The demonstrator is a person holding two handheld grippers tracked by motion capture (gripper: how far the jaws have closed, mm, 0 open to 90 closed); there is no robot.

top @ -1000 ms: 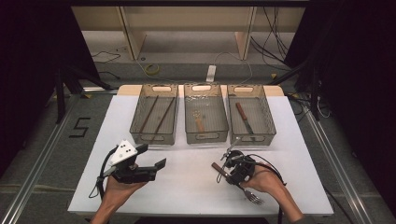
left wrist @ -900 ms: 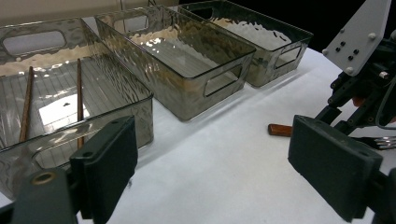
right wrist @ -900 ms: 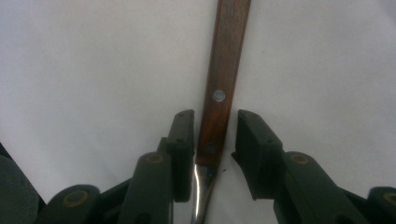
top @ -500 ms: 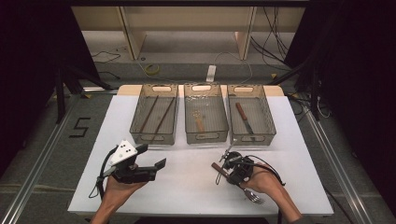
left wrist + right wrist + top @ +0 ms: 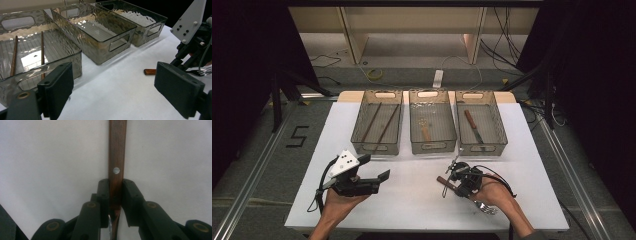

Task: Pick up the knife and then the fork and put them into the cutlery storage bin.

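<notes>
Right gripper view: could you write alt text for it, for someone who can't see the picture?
Two black jaws of the right gripper are closed on the brown wooden handle of a fork, which runs straight up the picture. A small silver rivet sits in the handle just above the jaws, and a plain white table lies behind.

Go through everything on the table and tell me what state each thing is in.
Left tool: open, empty.
Right tool: shut on wooden-handled fork.
Left clear plastic bin: holds two brown chopsticks.
Middle clear bin: holds wooden-handled utensil.
Right clear bin: holds wooden-handled knife.
</notes>
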